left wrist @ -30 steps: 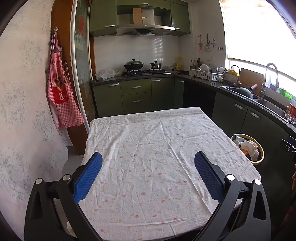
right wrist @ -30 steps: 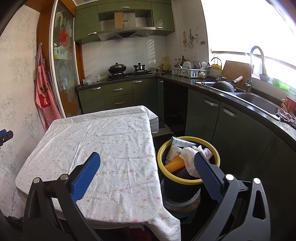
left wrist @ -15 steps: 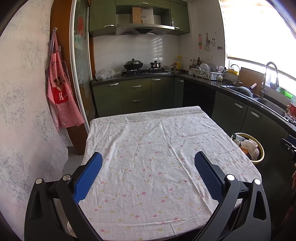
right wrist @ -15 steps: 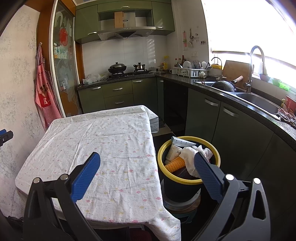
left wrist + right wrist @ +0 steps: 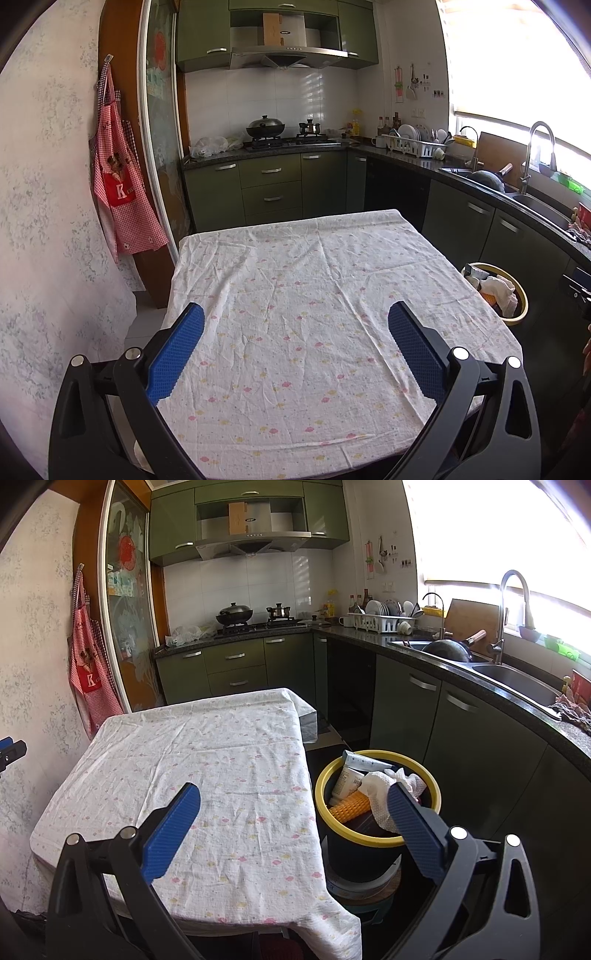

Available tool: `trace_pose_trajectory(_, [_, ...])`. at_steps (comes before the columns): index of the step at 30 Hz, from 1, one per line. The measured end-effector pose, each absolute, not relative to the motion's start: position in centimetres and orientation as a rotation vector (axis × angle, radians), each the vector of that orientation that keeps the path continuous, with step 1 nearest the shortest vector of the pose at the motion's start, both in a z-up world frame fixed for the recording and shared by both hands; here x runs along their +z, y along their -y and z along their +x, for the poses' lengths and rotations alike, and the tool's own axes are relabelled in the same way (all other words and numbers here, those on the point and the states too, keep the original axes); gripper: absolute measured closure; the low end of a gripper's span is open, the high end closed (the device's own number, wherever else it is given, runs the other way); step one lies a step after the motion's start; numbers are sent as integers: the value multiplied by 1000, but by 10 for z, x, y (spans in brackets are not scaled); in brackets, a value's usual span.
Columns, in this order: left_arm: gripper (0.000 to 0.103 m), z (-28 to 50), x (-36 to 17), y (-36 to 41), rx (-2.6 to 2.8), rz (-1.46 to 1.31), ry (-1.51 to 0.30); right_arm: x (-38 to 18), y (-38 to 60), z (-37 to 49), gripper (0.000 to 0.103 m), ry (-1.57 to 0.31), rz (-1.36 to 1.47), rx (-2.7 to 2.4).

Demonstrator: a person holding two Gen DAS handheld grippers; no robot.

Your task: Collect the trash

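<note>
Wide-spread left gripper (image 5: 295, 323) above tablecloth (image 5: 314, 288)

Black tool (image 5: 295, 317) frames, blue textured pads (image 5: 175, 352), silver screws.

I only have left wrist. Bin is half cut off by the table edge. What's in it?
Observer: From right wrist, the yellow-rimmed bin holds a white tube, a crumpled paper towel and an orange ridged piece, piled up to the rim.
Operator: What's the bin sitting on?
Observer: It stands on a pale round base stacked over something green, beside the table's right edge.
Operator: Right gripper holding anything?
Observer: No. The right gripper has its jaws wide apart with nothing between them, above the table corner and the bin.
Operator: Can you see my left gripper from there?
Observer: Only a blue and black bit of the left gripper at the frame's left edge.
</note>
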State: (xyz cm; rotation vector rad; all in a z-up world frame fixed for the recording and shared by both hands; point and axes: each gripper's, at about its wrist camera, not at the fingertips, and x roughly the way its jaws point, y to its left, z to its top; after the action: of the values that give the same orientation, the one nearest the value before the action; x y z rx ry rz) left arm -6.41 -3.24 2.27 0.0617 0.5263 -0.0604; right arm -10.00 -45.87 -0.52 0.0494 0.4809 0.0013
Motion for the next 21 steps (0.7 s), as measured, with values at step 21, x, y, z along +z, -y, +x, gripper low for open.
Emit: trace_pose_trajectory(21, [5,-41,19,32,-101,52,-551,-12,455,-96,7,-496,44,0])
